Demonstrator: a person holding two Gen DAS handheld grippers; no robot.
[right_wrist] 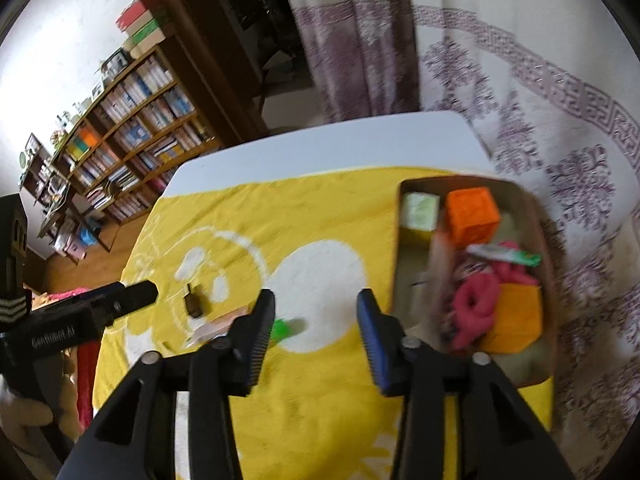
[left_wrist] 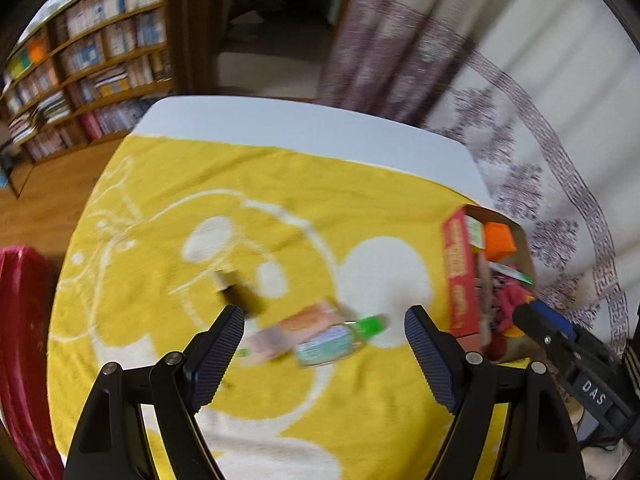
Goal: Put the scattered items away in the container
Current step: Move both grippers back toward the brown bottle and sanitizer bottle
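A cardboard box (right_wrist: 401, 264) with a red printed side (left_wrist: 460, 276) stands at the right of the yellow towel (right_wrist: 320, 208). It holds an orange cube (right_wrist: 472, 216), a pale green cube (right_wrist: 420, 210), a pink soft item (right_wrist: 476, 304) and a green tube (right_wrist: 504, 254). My right gripper (right_wrist: 316, 304) stands open and empty just left of the box. My left gripper (left_wrist: 324, 322) hangs open above a clear bottle with a green cap (left_wrist: 340, 338) and a pink packet (left_wrist: 296, 326). A small dark bottle (left_wrist: 240, 296) lies just beyond its left finger.
The towel covers a white table (left_wrist: 304, 128) whose far edge shows bare. A patterned curtain (left_wrist: 520, 128) hangs behind the box. Bookshelves (left_wrist: 100, 64) fill the left wall, and a red object (left_wrist: 24, 320) sits beside the table's left edge.
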